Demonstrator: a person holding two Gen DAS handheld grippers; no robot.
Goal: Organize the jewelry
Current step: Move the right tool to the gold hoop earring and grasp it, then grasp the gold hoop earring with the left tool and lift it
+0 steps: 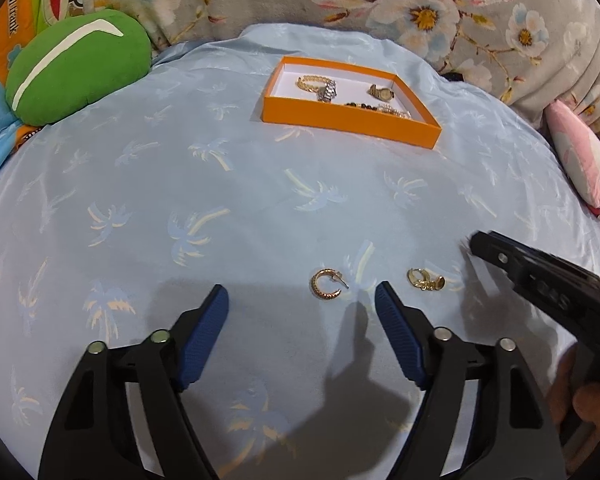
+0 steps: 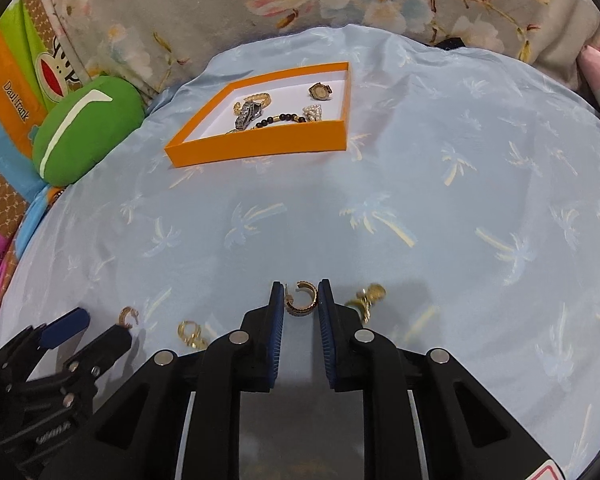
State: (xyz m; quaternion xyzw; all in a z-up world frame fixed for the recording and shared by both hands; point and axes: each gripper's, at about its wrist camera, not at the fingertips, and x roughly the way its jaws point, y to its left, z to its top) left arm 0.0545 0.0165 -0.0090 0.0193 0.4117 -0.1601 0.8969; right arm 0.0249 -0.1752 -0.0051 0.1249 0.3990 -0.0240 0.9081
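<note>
Four pieces of jewelry lie loose on the blue palm-print sheet [image 2: 420,184] of the bed, so by my reading the job is past halfway but not finished. The orange box [image 2: 260,146], at about 11 o'clock in the right wrist view, already holds a gold chain bracelet [image 1: 312,82], a silver watch [image 2: 247,115], a small gold watch [image 2: 320,91], a dark beaded bracelet [image 2: 278,119] and a pearly piece [image 2: 312,113]. The right claw [image 2: 300,300] is narrowed around a dark-edged hoop earring [image 2: 301,299], pads just beside or touching it; whether it is truly gripped I cannot tell. A gold clip [image 2: 367,298] lies just beside it at 3 o'clock. The left claw [image 1: 302,298] is spread wide and empty, with a twisted hoop earring [image 1: 327,284] close ahead and a gold charm cluster [image 1: 425,279] at its 1 o'clock. All four likely need to go into the box.
</note>
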